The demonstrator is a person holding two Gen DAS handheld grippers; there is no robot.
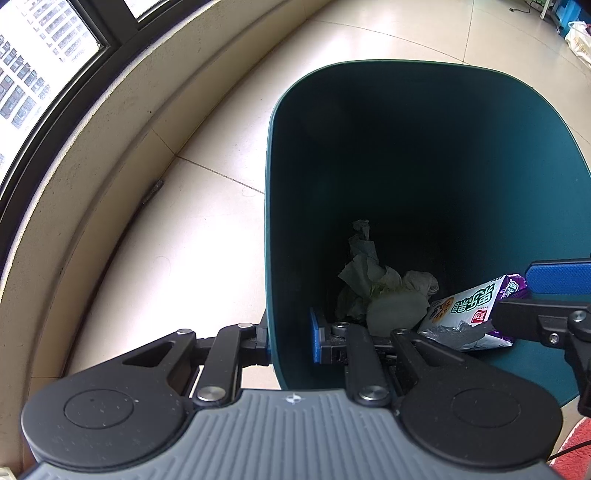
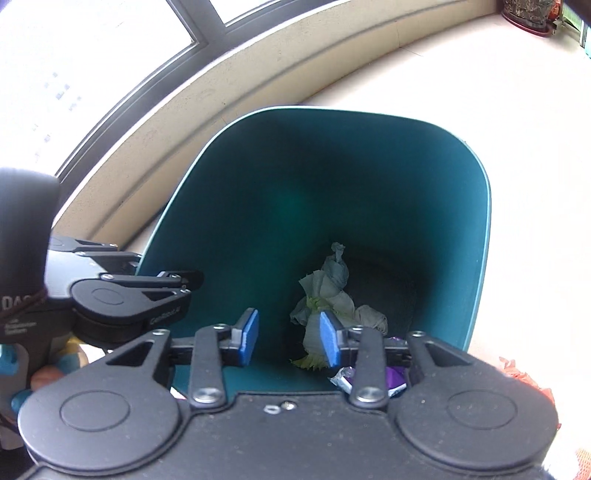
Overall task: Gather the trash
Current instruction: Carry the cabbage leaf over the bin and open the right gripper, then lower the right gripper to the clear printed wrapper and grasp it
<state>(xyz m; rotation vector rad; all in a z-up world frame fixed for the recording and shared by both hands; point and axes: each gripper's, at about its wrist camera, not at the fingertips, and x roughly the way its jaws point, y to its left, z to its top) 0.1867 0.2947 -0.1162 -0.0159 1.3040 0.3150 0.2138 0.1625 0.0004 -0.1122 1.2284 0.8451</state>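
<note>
A dark teal trash bin [image 1: 480, 147] [image 2: 369, 166] stands on the tiled floor, seen from above. My left gripper [image 1: 290, 336] [image 2: 147, 295] is shut on its near left wall, one finger outside and the blue pad inside. Crumpled tissues [image 1: 380, 291] [image 2: 325, 288] lie at the bottom. A white and purple snack wrapper [image 1: 476, 306] [image 2: 369, 380] hangs loose inside the bin's near right side, its purple end between the fingers of my right gripper [image 1: 532, 295] [image 2: 290, 338]. That gripper is over the bin's mouth, open, and its blue pads [image 2: 328, 339] do not press on the wrapper.
A curved beige window sill [image 1: 92, 177] and a black-framed window run along the left. Pale tiled floor [image 1: 207, 229] surrounds the bin. A red cloth [image 1: 576, 450] [image 2: 517, 373] lies at the near right. A plant pot [image 2: 528, 14] and a white bag [image 1: 580, 37] stand far off.
</note>
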